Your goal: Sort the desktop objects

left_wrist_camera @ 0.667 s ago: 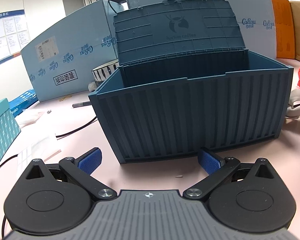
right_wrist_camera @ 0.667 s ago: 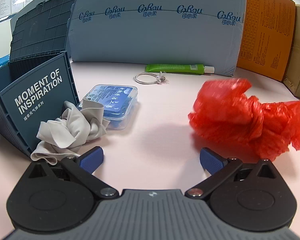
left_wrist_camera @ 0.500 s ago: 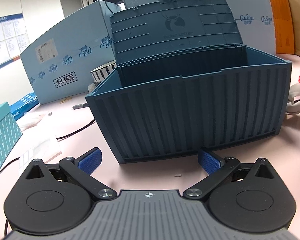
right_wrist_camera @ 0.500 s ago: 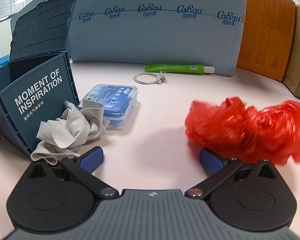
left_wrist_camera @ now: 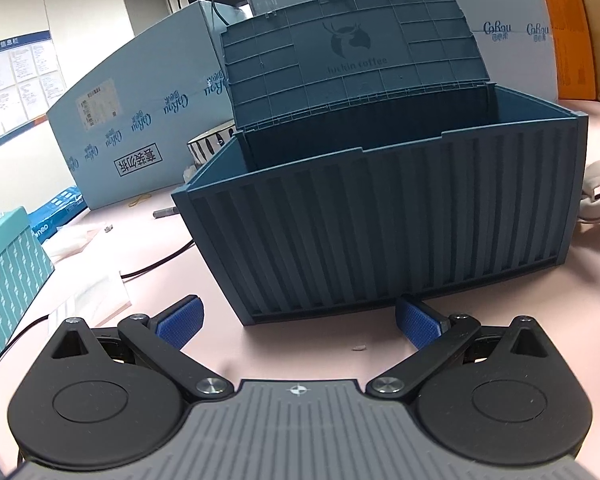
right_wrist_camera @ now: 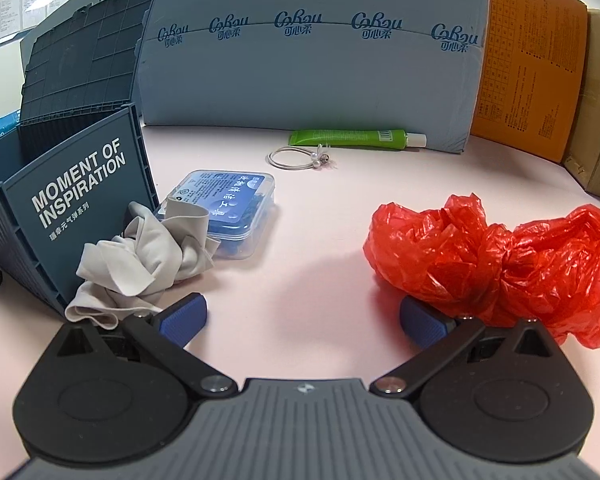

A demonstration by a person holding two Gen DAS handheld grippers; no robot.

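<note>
The dark blue container box (left_wrist_camera: 400, 208) stood lid-up on the pink worktop (right_wrist_camera: 308, 264), directly ahead of the wide-open, empty left gripper (left_wrist_camera: 298, 318). The right gripper (right_wrist_camera: 303, 316), equally spread and empty, faced the red plastic bag (right_wrist_camera: 500, 264), grey cloth (right_wrist_camera: 140, 264) and small clear case (right_wrist_camera: 228, 208).

The storage box (right_wrist_camera: 76, 216) at left is showing "MOMENT OF INSPIRATION"; its raised lid (left_wrist_camera: 352, 52) "luckin coffee"; the grey carton (right_wrist_camera: 308, 60) behind is repeating "CoRou".
</note>
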